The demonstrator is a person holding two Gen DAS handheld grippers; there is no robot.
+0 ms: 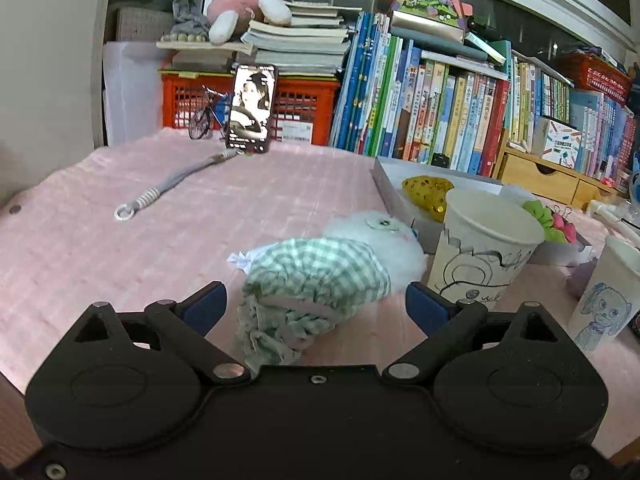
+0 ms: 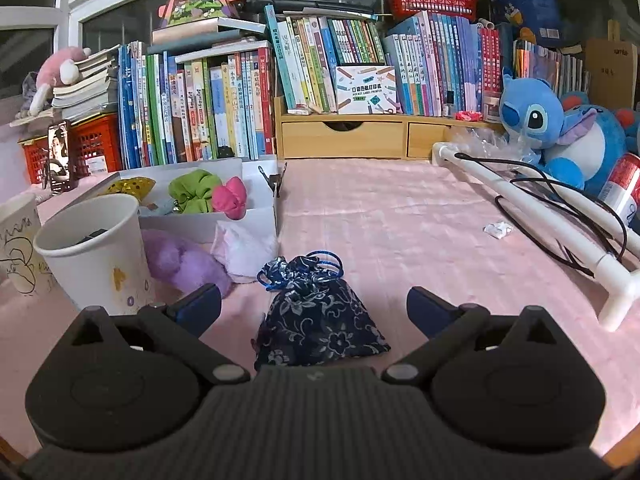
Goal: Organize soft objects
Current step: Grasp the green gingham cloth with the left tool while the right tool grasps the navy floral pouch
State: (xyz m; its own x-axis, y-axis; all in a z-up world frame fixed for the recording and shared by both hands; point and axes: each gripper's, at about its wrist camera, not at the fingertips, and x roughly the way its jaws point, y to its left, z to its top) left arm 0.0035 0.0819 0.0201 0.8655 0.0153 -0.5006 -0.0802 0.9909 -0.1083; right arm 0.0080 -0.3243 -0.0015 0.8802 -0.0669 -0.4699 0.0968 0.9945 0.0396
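A green checked cloth bundle (image 1: 316, 280) lies directly ahead of the left gripper (image 1: 316, 304), its near, gathered end reaching back between the spread, empty jaws, which flank it without touching. The bundle's long axis runs forward and slightly to the right, away from the gripper, so a straight closing of the jaws looks likely to catch it across its narrow part. Just beyond it, touching its far side, sits a white fluffy toy (image 1: 384, 240); further ahead and to the right stands the grey tray (image 1: 386, 184) already holding a gold sequined piece (image 1: 426, 196).

The right gripper (image 2: 314, 306) is likewise released and empty, with a dark blue floral drawstring pouch (image 2: 320, 316) centred between its jaws, neck and blue cord pointing forward. Ahead and to its left lie a purple plush (image 2: 180, 260) and a pale pink cloth (image 2: 244, 248), both near the tray's front wall.

Each gripper is nearer its own item. The near edges of both bundle and pouch are cut off by the gripper bodies, and whether either rests against the jaw bases cannot be told. A paper cup (image 1: 484, 248) hides part of the tray.
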